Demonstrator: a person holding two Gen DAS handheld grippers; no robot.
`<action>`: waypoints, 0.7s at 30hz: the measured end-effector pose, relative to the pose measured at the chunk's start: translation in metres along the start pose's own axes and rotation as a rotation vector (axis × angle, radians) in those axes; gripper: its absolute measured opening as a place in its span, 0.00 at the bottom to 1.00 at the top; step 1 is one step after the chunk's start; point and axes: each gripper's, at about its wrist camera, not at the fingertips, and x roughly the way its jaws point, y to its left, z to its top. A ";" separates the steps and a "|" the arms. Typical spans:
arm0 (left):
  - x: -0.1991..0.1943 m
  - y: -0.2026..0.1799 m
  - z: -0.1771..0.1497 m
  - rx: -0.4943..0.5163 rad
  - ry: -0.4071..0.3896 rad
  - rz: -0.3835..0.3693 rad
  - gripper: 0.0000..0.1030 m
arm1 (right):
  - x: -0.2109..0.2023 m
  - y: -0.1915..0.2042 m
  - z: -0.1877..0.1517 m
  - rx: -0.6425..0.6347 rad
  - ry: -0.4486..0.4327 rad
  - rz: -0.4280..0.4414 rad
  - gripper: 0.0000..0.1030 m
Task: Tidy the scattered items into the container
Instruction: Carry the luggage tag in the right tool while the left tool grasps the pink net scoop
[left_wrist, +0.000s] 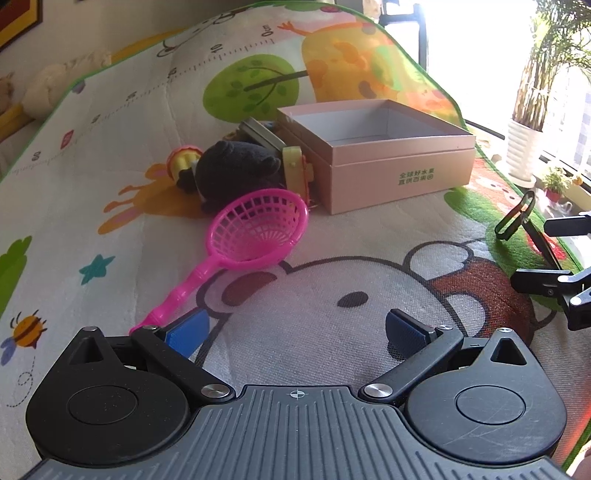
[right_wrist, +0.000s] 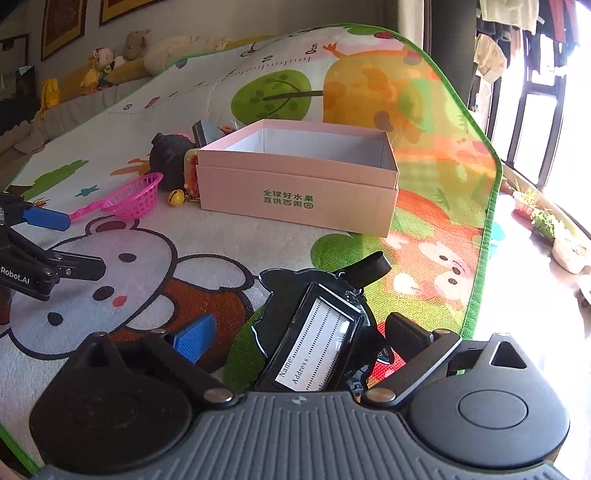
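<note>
One pink box, open-topped and empty as far as you can see, sits on the play mat. Against its left side lie, by your count: one black plush toy, one pink toy strainer, one yellow bell, one yellow-and-red toy, and a tin-like item wedged behind the plush, too hidden to name. One black luggage tag with a name-and-address card lies between the fingers of your right claw, whose jaws stand wide, pads clear of it. Your left claw is likewise spread wide and holds nothing, hovering over the mat's bear picture.
</note>
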 end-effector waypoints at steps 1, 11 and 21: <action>0.000 0.001 0.002 0.023 -0.008 0.003 1.00 | 0.003 -0.003 0.001 0.023 0.014 -0.002 0.95; 0.051 0.037 0.043 0.116 0.061 0.026 1.00 | 0.008 -0.013 -0.001 0.078 0.026 0.012 0.96; 0.048 0.028 0.040 -0.033 0.155 -0.222 1.00 | 0.005 -0.015 -0.003 0.089 0.007 0.029 0.96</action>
